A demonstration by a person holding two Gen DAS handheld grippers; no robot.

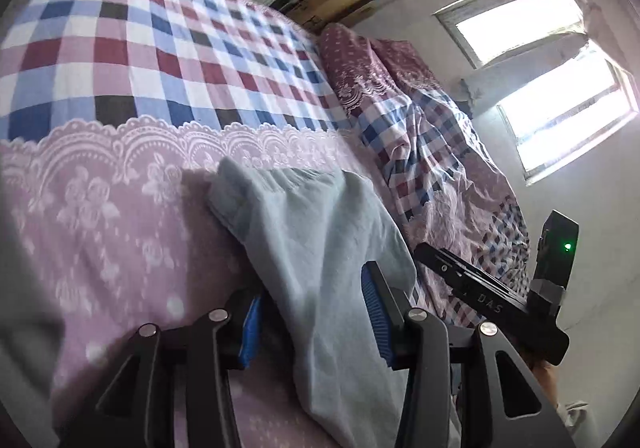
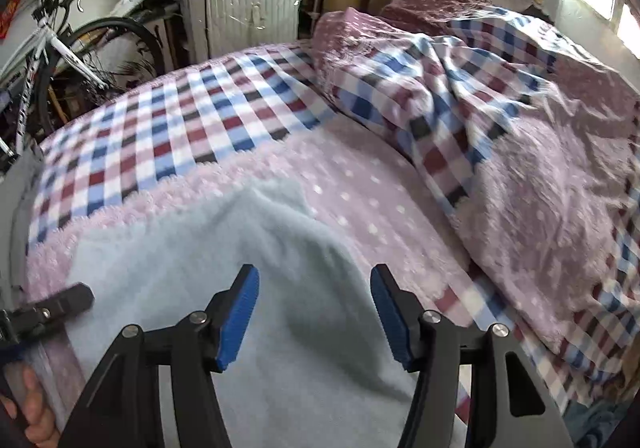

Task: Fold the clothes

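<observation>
A pale blue garment lies on a pink and checked bed. Left claw and right claw hover over it, both open, gripping nothing

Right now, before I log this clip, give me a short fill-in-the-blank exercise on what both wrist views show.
1. The garment lying on the bed is pale ____.
2. Both the left gripper and the right gripper have jaws that stand ____.
3. The bedspread is checked at its far part and ____ with white dots nearer the cameras.
4. Leaning at the room's edge is a white ____.

Missing: blue; open; pink; bicycle
</observation>
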